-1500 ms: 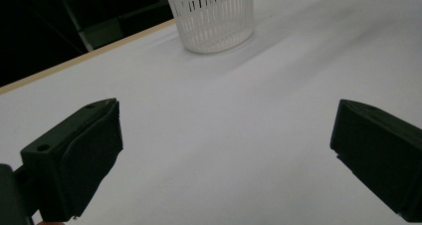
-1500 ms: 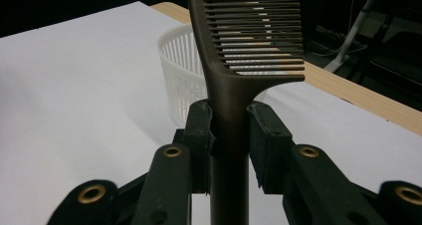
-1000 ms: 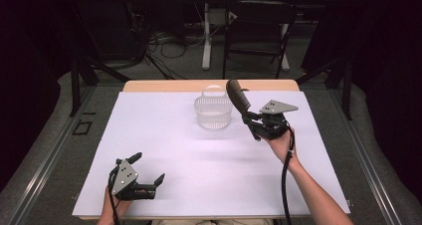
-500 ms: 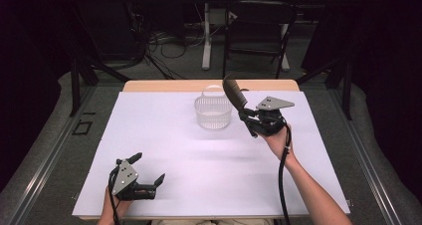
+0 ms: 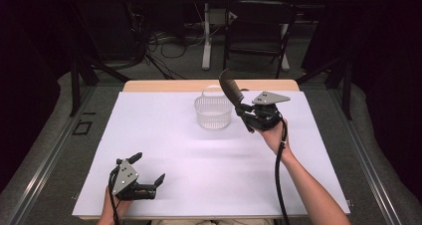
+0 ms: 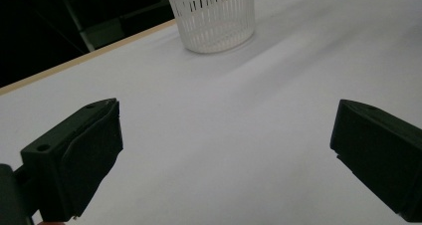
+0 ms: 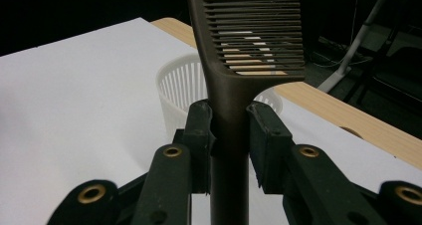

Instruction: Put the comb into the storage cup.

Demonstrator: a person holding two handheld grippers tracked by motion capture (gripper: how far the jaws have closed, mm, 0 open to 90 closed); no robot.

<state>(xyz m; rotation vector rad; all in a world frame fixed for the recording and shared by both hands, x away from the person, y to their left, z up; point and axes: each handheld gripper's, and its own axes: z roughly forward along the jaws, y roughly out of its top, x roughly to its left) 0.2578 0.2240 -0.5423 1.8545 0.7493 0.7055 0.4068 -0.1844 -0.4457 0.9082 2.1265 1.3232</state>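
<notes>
The right gripper (image 5: pixel 245 114) is clamped on the handle of a dark brown comb (image 5: pixel 230 88), its jaws pressing the handle from both sides in the right gripper view, where the comb (image 7: pixel 249 31) rises with its teeth end uppermost. In the high view the comb is held above the tabletop (image 5: pixel 199 160), just to the right of the white slotted basket (image 5: pixel 213 112), its toothed end leaning over the basket's right rim. The basket stands upright near the far edge of the tabletop. The left gripper (image 5: pixel 148 171) rests on the tabletop well short of the basket, near the front edge, its jaws wide apart with nothing between them.
</notes>
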